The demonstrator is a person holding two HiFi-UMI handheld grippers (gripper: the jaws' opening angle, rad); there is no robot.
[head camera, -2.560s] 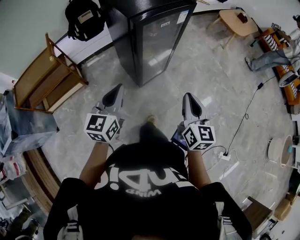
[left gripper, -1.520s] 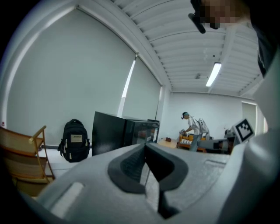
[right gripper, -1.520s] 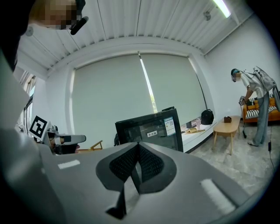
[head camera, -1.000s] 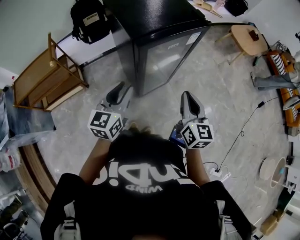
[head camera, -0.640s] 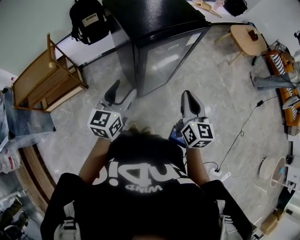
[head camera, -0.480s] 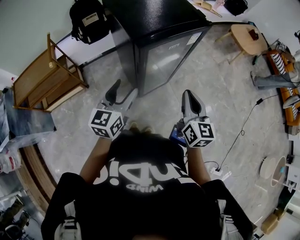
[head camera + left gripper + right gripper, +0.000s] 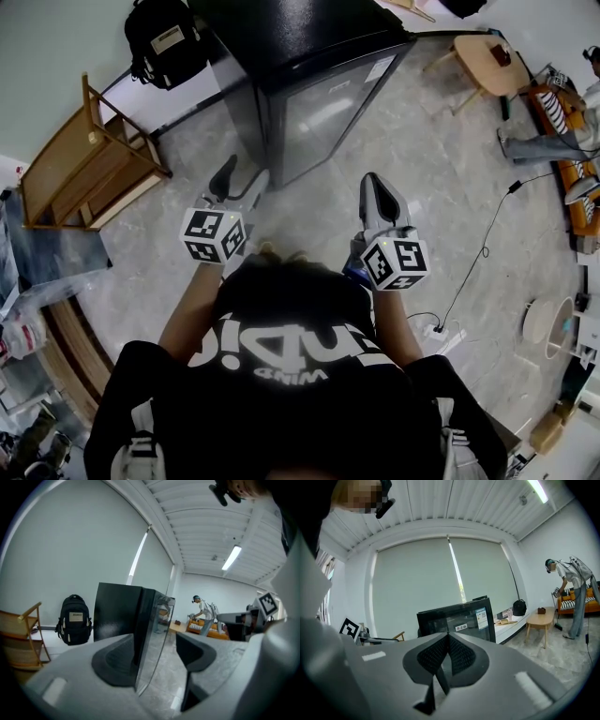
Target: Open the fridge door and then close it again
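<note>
As left gripper (image 7: 157, 660) closes, fridge door (image 7: 154, 620) stands between its jaws.

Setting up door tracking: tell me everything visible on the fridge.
The fridge is a small, glossy black cabinet, upright on the marbled floor with its back toward the wall and a backpack beside it. Its glass door, in a black frame, looks shut, with two labels near its top. No handle shows. Only the floor touches it: the left gripper, jaws wide, just closing and empty, lines up with the door's edge, short of it.
</note>
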